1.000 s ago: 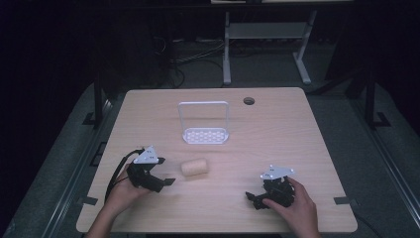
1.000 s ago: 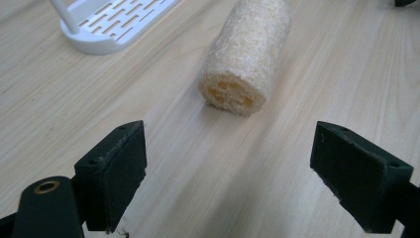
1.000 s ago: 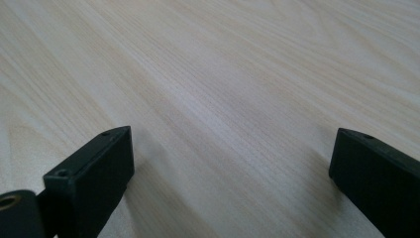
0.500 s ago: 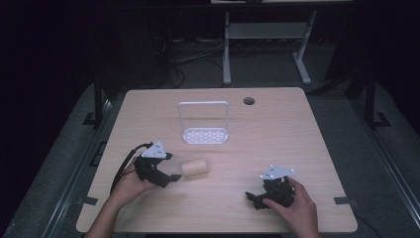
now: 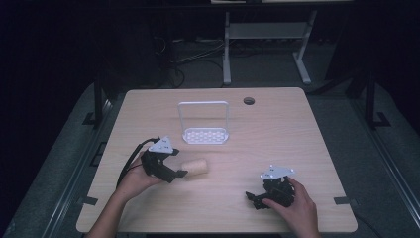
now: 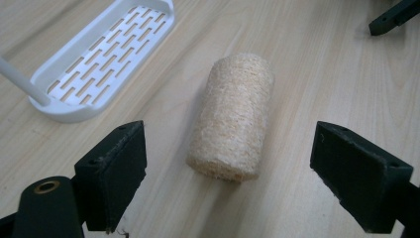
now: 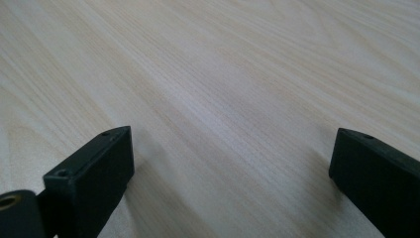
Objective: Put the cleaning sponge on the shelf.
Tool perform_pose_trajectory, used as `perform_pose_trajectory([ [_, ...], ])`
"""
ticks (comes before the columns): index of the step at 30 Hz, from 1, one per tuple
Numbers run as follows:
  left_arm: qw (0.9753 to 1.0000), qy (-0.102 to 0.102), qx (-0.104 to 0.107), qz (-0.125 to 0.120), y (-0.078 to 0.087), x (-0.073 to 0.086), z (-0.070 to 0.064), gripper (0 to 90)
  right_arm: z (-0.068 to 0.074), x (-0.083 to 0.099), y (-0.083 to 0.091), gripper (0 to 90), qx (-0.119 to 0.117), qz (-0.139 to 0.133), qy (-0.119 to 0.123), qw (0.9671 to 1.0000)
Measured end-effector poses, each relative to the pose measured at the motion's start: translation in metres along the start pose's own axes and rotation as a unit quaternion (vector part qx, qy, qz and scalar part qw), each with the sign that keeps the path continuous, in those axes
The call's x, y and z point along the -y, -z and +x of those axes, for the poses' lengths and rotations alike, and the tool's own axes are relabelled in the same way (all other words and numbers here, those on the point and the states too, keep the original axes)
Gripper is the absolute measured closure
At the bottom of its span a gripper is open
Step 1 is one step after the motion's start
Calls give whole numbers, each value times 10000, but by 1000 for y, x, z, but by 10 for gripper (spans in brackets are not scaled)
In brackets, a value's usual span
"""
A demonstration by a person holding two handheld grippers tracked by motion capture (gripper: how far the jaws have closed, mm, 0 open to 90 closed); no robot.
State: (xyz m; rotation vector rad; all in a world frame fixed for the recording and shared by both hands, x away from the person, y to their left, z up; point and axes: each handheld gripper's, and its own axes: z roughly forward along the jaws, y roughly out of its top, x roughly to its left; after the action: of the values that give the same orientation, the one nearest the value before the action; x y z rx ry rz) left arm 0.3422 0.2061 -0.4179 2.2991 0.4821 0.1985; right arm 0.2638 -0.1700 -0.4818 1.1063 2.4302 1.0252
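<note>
Beige fibrous loofah cylinder at frame centre, on light wooden table. Left gripper jaws wide apart, straddling its near end. Advance further, centre roll, squeeze gently. Right gripper spread, empty.

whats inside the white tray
Nothing that I can see: the tray shows its bare slotted floor, though its far end runs out of the left gripper view. The sponge roll lies beside it on the table.
</note>
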Motion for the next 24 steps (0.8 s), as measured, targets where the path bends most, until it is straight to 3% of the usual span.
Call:
perform_pose_trajectory([
  [8, 9999, -82, 118, -38, -9, -9, 2, 140, 0, 0, 0, 32, -9, -4, -13, 10000],
  [24, 9994, -169, 278, 83, -32, -7, 5, 140, 0, 0, 0, 32, 7, 1, -10, 10000],
])
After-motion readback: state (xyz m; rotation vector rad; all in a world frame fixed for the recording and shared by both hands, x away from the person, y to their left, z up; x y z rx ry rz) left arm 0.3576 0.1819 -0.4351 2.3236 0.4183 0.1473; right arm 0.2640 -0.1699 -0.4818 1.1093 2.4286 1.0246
